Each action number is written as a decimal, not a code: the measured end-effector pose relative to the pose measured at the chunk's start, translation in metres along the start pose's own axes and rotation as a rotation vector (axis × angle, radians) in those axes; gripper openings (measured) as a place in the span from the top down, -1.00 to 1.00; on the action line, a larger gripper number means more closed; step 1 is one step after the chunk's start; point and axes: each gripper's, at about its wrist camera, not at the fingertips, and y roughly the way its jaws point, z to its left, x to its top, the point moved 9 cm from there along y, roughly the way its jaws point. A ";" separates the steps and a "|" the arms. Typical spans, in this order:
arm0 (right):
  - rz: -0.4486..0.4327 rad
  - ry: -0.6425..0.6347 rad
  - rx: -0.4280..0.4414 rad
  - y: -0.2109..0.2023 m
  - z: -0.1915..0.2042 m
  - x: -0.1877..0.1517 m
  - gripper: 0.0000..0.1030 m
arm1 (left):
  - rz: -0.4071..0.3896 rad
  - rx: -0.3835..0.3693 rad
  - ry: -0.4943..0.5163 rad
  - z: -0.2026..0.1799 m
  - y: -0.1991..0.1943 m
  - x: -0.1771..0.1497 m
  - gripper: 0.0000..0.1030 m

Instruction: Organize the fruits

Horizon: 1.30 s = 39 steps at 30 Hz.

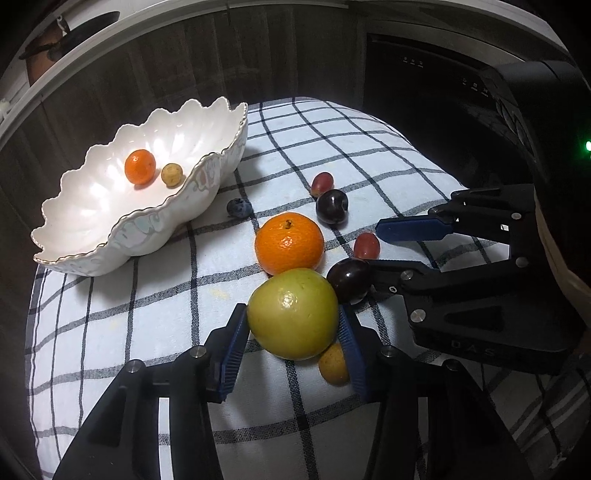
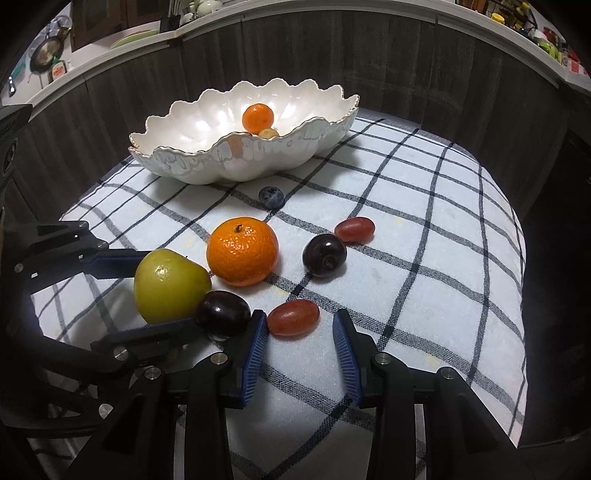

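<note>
Left gripper (image 1: 293, 334): ribbed blue pads pinch the apple (image 1: 292, 314) on both sides; it's smooth, yellow-green, glossy, and sits on the cloth (image 1: 147, 314). Right gripper (image 2: 300, 345): jaws spread, nothing gripped; a red grape (image 2: 293, 317), oval & shiny, lies just ahead, nearer its left pad, not squeezed.

Cloth is woven white w/ dark check lines, draped over a rounded top. Bowl (image 1: 92, 254) at the far side: white glazed ceramic, scalloped, fluted, gilt rim. Inside: a small orange (image 1: 140, 166) w/ pebbly skin & a small yellowish fruit (image 1: 171, 174).

Loose on the cloth: big orange (image 1: 289, 243), dimpled peel, stem end up, touching the apple; a dark plum (image 1: 349, 279), glossy, beside the apple; 2nd plum (image 1: 331, 206) farther off; 2nd grape (image 1: 321, 184) past it; a matte blueberry (image 1: 239, 207) near the bowl.

Left view only: a yellow-brown fruit (image 1: 333, 363) tucked under the apple by the pad. Right view hides it, and shows only the top of the bowl's yellowish fruit behind the rim. Right view alone shows cluttered shelves (image 2: 535, 33) up top.
</note>
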 end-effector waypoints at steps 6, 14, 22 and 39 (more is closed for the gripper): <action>-0.003 -0.012 0.009 0.002 0.004 0.002 0.29 | 0.003 0.005 -0.011 0.005 -0.001 -0.001 0.07; -0.002 -0.021 0.004 0.005 0.006 0.004 0.34 | 0.004 0.004 -0.019 0.006 -0.001 0.000 0.07; -0.002 -0.026 -0.005 0.003 0.006 0.004 0.43 | 0.005 0.003 -0.025 0.006 -0.001 0.000 0.07; -0.025 -0.006 -0.033 -0.020 0.009 0.013 0.43 | -0.021 0.011 -0.042 0.012 -0.018 0.006 0.08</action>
